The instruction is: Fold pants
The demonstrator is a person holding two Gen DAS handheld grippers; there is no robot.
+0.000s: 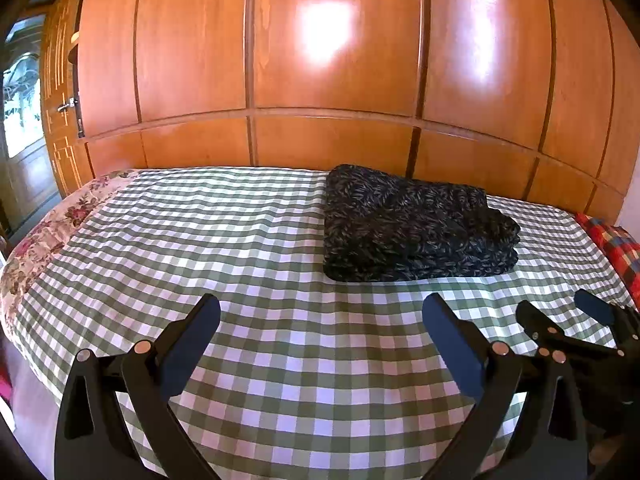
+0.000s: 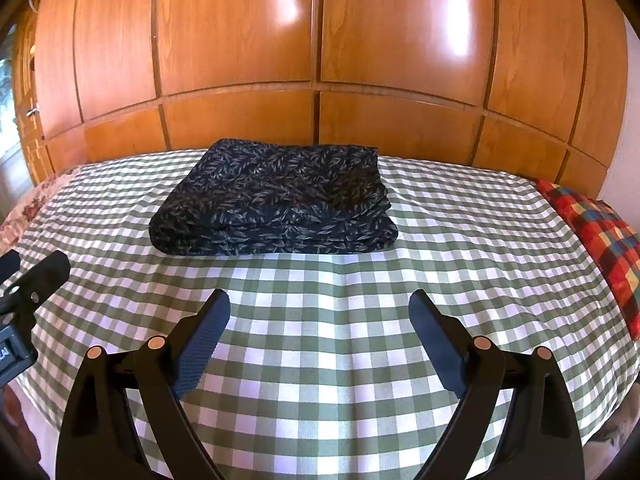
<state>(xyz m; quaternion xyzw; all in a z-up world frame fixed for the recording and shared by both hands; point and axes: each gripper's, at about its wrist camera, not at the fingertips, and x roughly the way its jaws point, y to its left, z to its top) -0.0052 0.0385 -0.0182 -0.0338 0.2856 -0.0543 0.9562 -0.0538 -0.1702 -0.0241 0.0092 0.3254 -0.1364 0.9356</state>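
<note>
The dark leaf-print pants [image 1: 412, 224] lie folded in a thick rectangular stack on the green-and-white checked bedspread [image 1: 240, 248], towards the far side of the bed. They also show in the right wrist view [image 2: 276, 208]. My left gripper [image 1: 322, 312] is open and empty, held above the bedspread in front of the pants. My right gripper [image 2: 320, 308] is open and empty too, also short of the pants. The right gripper shows at the right edge of the left wrist view [image 1: 564, 308]. The left gripper shows at the left edge of the right wrist view [image 2: 34, 268].
A wall of orange wooden wardrobe doors [image 1: 328, 60] stands right behind the bed. A floral cover [image 1: 44, 236] lies along the bed's left edge. A red plaid pillow [image 2: 600, 240] lies at the right edge. A doorway [image 1: 20, 120] opens at far left.
</note>
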